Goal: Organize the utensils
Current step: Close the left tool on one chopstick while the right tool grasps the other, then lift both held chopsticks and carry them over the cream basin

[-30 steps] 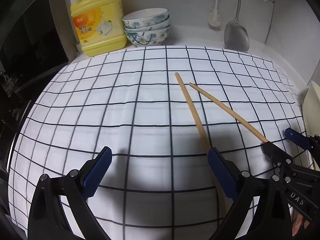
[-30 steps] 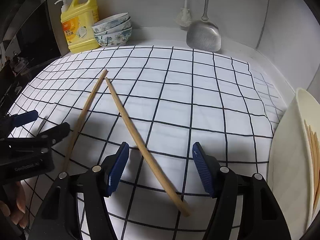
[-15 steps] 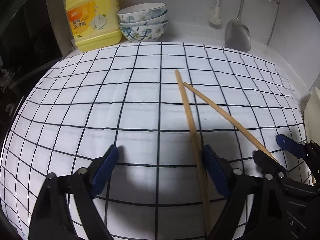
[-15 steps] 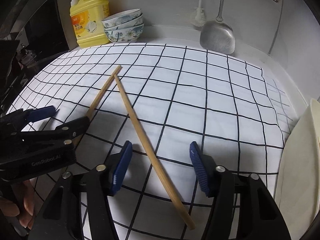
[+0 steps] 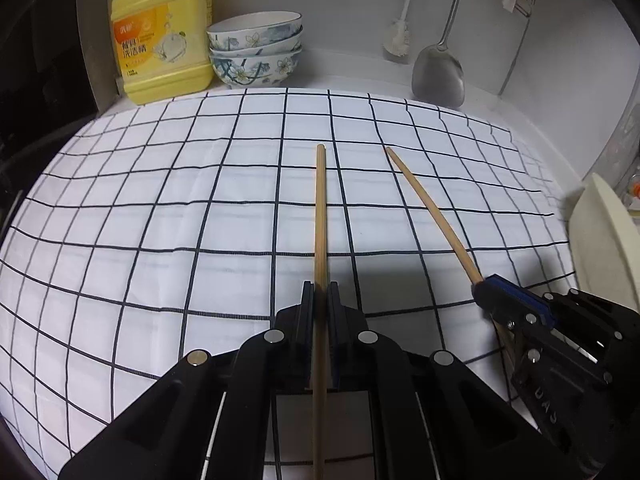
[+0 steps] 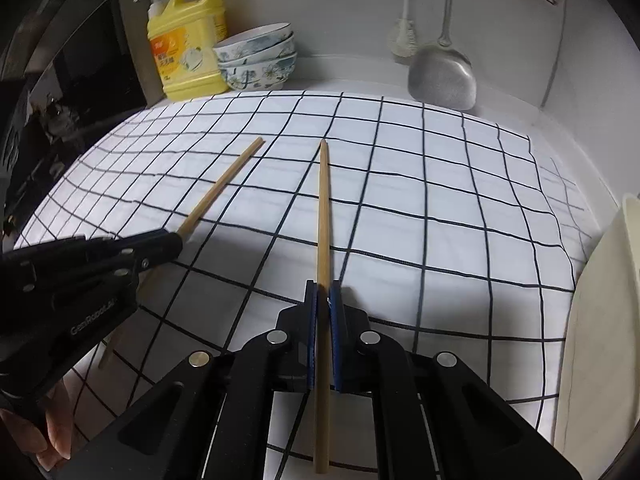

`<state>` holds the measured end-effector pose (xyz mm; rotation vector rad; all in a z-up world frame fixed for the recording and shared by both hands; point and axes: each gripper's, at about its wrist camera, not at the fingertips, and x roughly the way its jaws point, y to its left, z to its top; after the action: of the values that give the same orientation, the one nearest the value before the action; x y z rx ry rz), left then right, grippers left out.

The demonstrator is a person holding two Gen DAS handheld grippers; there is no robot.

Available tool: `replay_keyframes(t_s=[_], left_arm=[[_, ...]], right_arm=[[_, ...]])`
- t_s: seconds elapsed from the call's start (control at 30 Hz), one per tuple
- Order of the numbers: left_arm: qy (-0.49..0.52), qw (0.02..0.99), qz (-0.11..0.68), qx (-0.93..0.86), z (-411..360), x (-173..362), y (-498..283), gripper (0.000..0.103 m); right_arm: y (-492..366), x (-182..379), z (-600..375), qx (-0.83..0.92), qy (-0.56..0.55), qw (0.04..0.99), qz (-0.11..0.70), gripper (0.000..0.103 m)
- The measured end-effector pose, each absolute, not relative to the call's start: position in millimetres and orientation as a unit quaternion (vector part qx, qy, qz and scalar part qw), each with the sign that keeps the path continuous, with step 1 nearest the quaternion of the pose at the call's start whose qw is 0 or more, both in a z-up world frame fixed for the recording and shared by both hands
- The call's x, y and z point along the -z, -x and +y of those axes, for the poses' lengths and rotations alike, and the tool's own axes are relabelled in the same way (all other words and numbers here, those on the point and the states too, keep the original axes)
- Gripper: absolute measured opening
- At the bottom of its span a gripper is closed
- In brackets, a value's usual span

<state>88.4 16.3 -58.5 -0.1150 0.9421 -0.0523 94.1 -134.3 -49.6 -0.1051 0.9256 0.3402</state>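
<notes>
**Each gripper clamped on one chopstick over the checked cloth**

The left gripper [image 5: 320,300] has its jaws pressed together on the left chopstick [image 5: 320,208]. The stick runs straight out between the pads toward the far edge of the checked cloth [image 5: 160,220], and its back end passes under the gripper body toward the near edge. In the right wrist view the same gripper [image 6: 172,240] comes in from the left side, with that chopstick [image 6: 224,180] sticking out of its tip at a slant.

The right gripper [image 6: 323,292] is likewise closed on the right chopstick [image 6: 323,208], blue pads tight against the wood on both sides. Its back end shows below the jaws. From the left wrist view this gripper [image 5: 490,290] sits near the right edge of the cloth, and its chopstick [image 5: 428,204] angles up and leftward toward the cloth's middle.

The two free tips end near each other around the middle of the cloth but stay apart. Whether the sticks are lifted or lie on the fabric cannot be told.

Along the far edge of the counter [image 5: 352,68], beyond the cloth, a yellow soap bottle [image 5: 160,36] stands in the left corner with a stack of flowered bowls [image 5: 256,48] just beside it. Further right a white brush [image 5: 400,40] and a metal spatula [image 5: 438,76] hang against the wall. A cream tray [image 6: 600,320] stands at the cloth's right edge. Part of a hand [image 6: 52,432] shows at the lower left of the right wrist view.
</notes>
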Motion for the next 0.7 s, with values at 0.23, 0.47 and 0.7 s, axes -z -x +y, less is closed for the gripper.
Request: replay_keyframes(t_s=[0.23,0.47,0.7], left_arm=[[0.071,0.891,0.445,0.054,21.2,43.9,-77.4,0.007],[0.076,0.903,0.413,0.093,4.5,3.6,-69.6,0.007],[0.054,0.904,0.389,0.171,-63.7,-35.0,-70.1,0.007]], right_arm=[[-83.0,25.2,-142.1,-0.157,0.028,0.896,0.415,0.006],[-63.0,-15.3,-167.9,-0.125,0.003,0.919,0.373,0.006],[-30.4,-54.6,-251.4,-0.032,-0.047,0.941,0.333,0.006]])
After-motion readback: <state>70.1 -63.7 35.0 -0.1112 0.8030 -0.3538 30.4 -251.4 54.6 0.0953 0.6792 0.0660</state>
